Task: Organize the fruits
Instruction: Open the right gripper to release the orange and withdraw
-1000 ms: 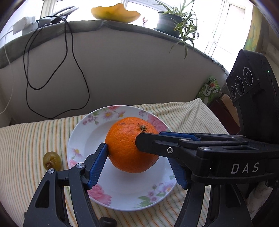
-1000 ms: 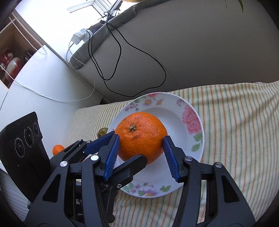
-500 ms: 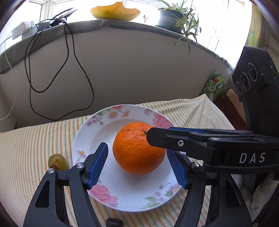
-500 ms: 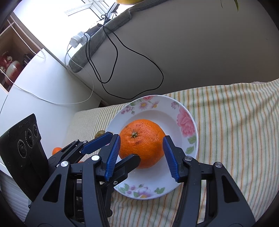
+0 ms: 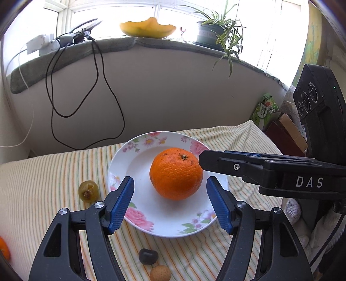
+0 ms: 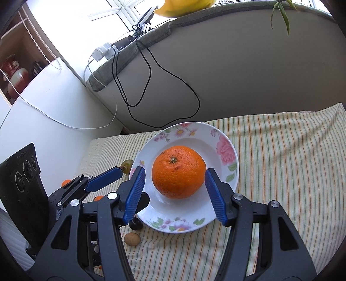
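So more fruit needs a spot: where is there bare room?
The plate has bare room left of the orange. The striped cloth right of the plate is bare. Crowded near the plate's front-left: green fruit, dark fruit, tan fruit.

Bright window point(image 5: 112, 19) above grey-padded sill point(image 5: 121, 46), beige wall point(image 5: 164, 95)

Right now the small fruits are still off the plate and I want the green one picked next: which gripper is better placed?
Probably the left gripper. It is open, and the green fruit lies on the striped cloth just beside its left finger. The right gripper, also open, straddles the orange on the plate.
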The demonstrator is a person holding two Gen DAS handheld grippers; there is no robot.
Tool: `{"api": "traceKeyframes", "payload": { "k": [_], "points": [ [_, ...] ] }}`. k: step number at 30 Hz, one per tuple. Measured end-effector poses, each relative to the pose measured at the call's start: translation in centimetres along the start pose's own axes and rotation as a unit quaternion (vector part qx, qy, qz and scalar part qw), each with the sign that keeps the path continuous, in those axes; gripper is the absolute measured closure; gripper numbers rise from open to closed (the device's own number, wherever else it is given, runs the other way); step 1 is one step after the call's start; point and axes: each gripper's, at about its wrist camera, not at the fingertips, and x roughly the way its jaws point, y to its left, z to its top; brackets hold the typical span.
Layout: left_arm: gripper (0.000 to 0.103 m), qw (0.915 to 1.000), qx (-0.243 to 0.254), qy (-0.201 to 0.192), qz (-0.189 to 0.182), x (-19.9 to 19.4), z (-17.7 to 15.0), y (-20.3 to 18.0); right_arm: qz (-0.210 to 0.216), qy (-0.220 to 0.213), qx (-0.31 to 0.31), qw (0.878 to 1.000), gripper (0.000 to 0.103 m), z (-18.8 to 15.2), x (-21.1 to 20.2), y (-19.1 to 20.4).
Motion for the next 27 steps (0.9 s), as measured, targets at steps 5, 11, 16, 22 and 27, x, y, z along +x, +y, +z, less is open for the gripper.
{"api": "traceKeyframes", "payload": {
  "k": [5,11,16,22,27],
  "points": [
    [0.033,0.9998,-0.001,-0.017,0.01,-2.3,-0.6,-0.1,-0.009,-0.016,-0.026,0.999,0.039,-0.8,-1.5,1.6],
    [0.027,0.9989,0.0,-0.04,0.024,-5.1,-1.5,-0.2,-0.02,-0.034,-0.051,0.998,0.031,-2.0,-3.2,3.2],
    [0.025,0.998,-0.009,-0.054,0.031,-7.2,-2.9,-0.1,-0.029,-0.048,-0.072,0.996,0.026,-3.0,-4.4,4.4],
    [0.025,0.9967,-0.022,-0.067,0.041,-9.6,-4.4,0.2,-0.041,-0.055,-0.1,0.993,0.025,-4.7,-5.1,5.8],
    [0.025,0.9952,-0.03,-0.076,0.055,-11.3,-5.8,0.5,-0.052,-0.063,-0.123,0.989,0.025,-6.1,-5.5,6.9]
  ]
}}
